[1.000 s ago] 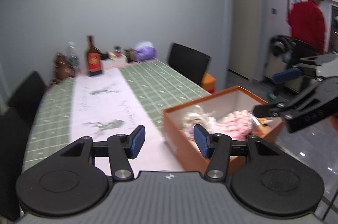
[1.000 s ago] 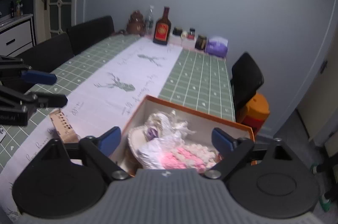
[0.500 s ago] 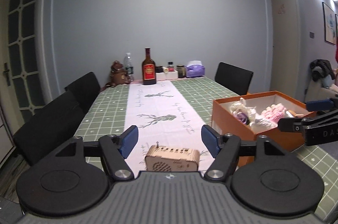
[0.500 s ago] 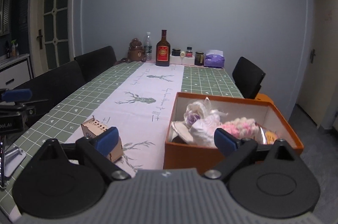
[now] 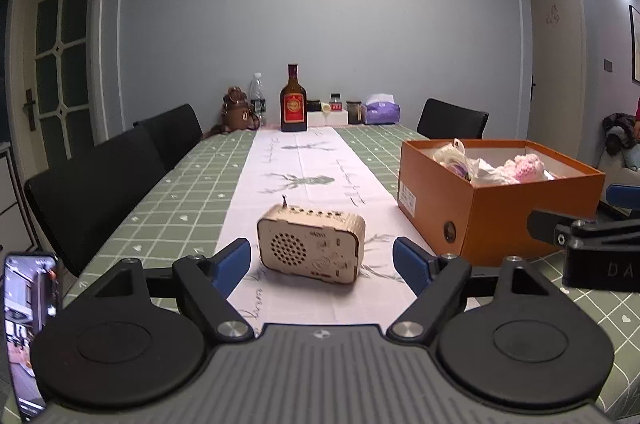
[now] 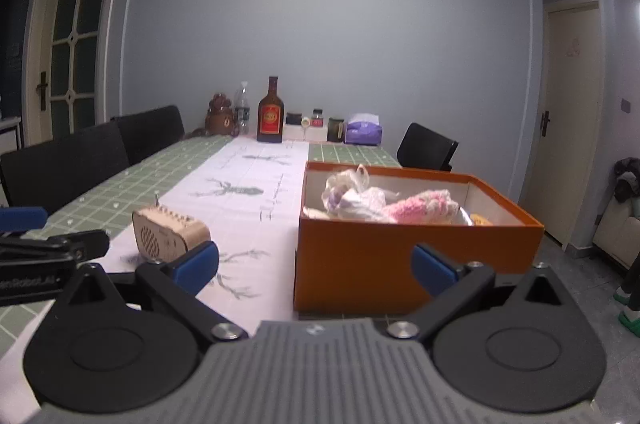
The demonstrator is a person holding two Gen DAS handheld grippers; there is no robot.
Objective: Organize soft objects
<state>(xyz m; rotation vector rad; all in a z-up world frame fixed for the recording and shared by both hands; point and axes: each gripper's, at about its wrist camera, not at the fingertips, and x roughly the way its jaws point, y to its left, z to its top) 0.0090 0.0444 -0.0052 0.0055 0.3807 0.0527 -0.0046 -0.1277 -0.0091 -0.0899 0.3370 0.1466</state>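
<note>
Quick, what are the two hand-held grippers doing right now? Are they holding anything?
Left hand-held gripper: jaws opening, nothing between them, holding nothing.
Right hand-held gripper: open, holding nothing.

Wooden radio blocks the runner ahead; orange box walls the right; between them, open cloth

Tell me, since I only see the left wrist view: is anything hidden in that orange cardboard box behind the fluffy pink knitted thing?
Observer: Yes. In the orange cardboard box, just right of the fluffy pink knitted thing, a small yellow item lies near the right wall. It is too small to identify.
Operator: And those other tongs at my right edge, are they holding anything?
Observer: No. The right tongs are open, with nothing between them.
</note>
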